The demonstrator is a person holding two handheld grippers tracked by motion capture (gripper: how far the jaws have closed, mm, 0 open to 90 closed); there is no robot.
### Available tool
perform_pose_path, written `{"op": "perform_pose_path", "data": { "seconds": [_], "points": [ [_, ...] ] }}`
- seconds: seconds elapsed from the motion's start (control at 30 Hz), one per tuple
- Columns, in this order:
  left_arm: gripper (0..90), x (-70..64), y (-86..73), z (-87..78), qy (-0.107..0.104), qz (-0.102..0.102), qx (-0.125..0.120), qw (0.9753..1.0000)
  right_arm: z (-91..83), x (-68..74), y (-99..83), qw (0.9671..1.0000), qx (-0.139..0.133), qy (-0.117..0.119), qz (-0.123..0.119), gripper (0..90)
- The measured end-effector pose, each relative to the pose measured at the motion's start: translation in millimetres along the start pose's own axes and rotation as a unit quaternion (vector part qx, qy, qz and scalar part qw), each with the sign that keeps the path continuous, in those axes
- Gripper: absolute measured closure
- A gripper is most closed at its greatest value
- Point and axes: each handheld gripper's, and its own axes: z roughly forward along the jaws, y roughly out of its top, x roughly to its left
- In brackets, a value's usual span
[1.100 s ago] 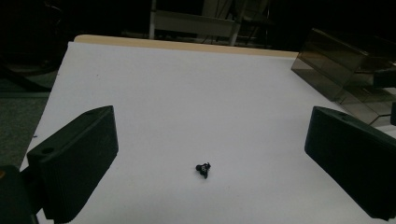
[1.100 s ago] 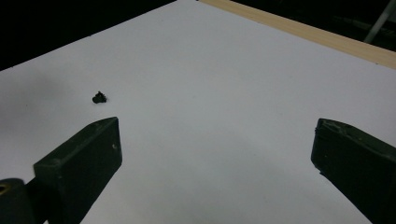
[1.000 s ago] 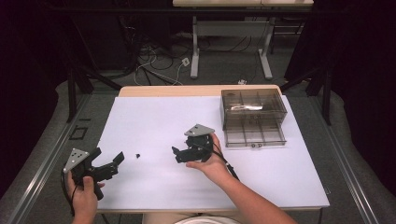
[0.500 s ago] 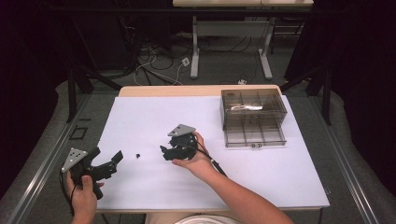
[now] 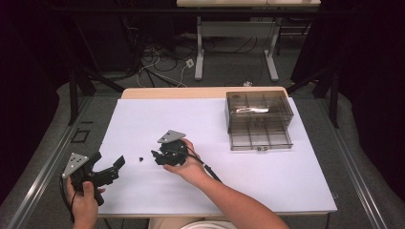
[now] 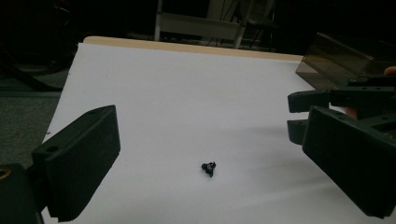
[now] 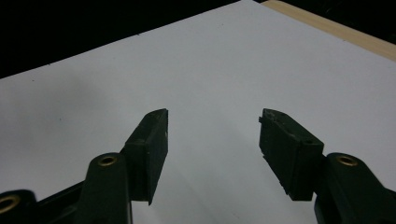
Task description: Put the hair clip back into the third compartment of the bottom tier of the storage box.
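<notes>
Two tools (image 5: 119, 163) (image 5: 154, 155) (both agape) low

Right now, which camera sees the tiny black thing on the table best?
The left gripper view: the tiny black thing lies close, between that gripper's open jaws. In the high view it's just a speck between the two grippers.

We're looking down on a wooden table (image 5: 205, 92) covered by a white sheet (image 5: 157, 119), lit bright while everything around it sits dark. Grey floor (image 5: 119, 57) all round. At 12 o'clock there's a tangle of cables (image 5: 157, 71) and the pale legs of another desk (image 5: 236, 28). Black stand legs (image 5: 79, 88) at 10 o'clock.
</notes>
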Motion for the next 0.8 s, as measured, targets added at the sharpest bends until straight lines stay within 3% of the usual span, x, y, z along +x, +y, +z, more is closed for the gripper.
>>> {"op": "perform_pose_path", "data": {
  "seconds": [0.37, 0.57, 0.8],
  "points": [
    [4.1, 1.1, -0.6, -2.9, 0.007, -0.003, -0.005, 1.0000, 21.0, 13.0, 5.1, 0.9998, 0.015, -0.009, 0.002, 45.1],
    [4.1, 1.4, -0.6, -3.4, 0.007, -0.002, -0.002, 1.0000, 30.3, 17.4, 2.8, 0.9996, 0.026, -0.008, 0.013, 47.0],
    [4.2, 1.3, -1.2, -4.6, 0.010, -0.003, -0.002, 0.9999, 40.7, 21.3, -1.4, 0.9993, 0.034, -0.008, 0.011, 47.5]
  ]
}}
